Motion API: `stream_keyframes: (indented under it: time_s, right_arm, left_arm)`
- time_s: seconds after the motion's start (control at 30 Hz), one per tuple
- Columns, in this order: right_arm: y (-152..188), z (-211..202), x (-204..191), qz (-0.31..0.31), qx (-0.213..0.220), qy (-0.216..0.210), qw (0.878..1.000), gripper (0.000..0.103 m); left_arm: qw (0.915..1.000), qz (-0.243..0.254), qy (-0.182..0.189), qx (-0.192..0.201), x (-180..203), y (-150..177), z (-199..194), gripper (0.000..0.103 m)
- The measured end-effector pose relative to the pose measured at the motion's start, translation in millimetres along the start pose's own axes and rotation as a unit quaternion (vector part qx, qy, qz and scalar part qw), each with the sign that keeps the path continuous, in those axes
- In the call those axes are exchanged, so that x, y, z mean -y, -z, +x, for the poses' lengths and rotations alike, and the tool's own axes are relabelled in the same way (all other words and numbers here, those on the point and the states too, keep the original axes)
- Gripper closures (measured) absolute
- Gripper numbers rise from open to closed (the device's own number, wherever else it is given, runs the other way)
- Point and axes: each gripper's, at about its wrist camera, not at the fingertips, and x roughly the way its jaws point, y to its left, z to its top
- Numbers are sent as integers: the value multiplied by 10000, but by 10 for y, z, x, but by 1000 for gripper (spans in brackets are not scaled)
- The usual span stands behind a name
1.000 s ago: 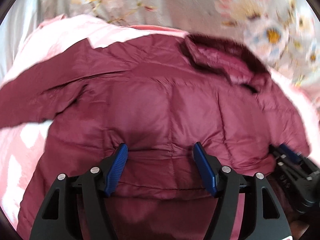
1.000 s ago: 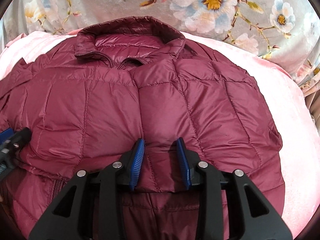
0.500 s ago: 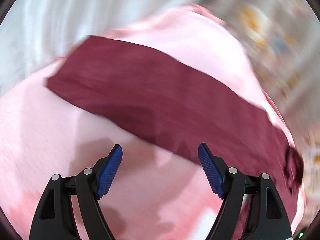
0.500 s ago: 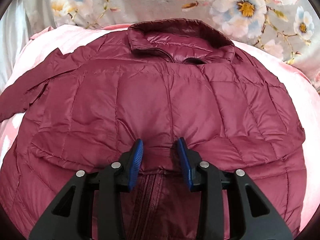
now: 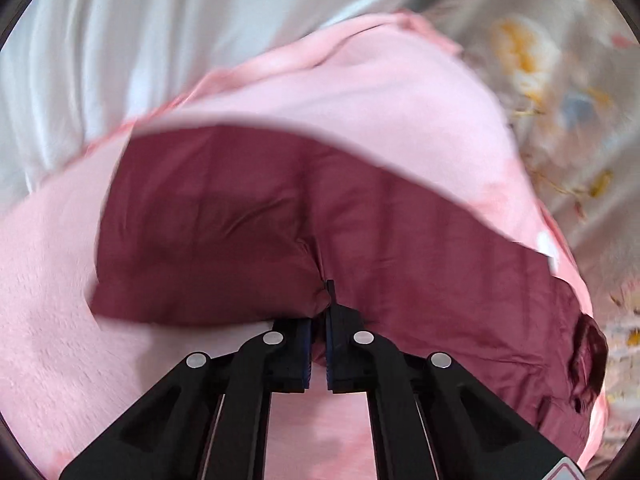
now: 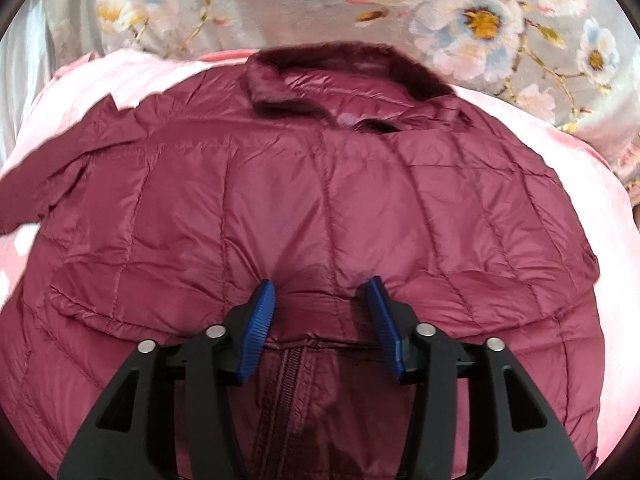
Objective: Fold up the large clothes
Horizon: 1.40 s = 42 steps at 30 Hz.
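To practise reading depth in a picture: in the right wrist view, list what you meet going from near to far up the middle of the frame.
Right gripper with its fingers apart → zipper → quilted jacket body → collar → floral fabric at the far edge.

Looks like a home, prob. a bedroom: soft pink fleece blanket [image 6: 592, 184] spread as bedding, grey flowered blanket [image 6: 480, 20] behind it, pale curtain-like cloth [image 5: 120, 60] w/ folds to one side. A quilted jacket [image 6: 320, 200] lies on the pink blanket.
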Motion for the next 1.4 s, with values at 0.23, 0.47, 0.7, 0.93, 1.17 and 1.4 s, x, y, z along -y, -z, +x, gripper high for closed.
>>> stream_keyframes:
  time_s: [0.23, 0.47, 0.7, 0.93, 1.17, 1.4]
  right_arm:
    - [312, -831, 391, 560, 288, -281, 9976, 42]
    - [745, -1370, 858, 860, 422, -16, 9954, 39]
    - [981, -1501, 1214, 991, 476, 387, 9932, 37]
    - [821, -1432, 1270, 956, 572, 186, 9936, 33]
    - [166, -1173, 658, -28, 852, -30, 9964, 30]
    - [-365, -504, -128, -906, 520, -189, 9944, 30]
  left_arm:
    - [9737, 1735, 935, 1146, 1622, 216, -1191, 102]
    - [9056, 3438, 2255, 1041, 3349, 1503, -1864, 99]
    - [8975, 3685, 2401, -331, 3768, 2857, -1277, 41]
    - [9217, 2871, 2535, -617, 3120, 2390, -1168, 30]
    - [9679, 1825, 1600, -646, 2313, 1391, -605, 30]
    - [9760, 958, 1313, -1451, 2011, 1127, 109, 32]
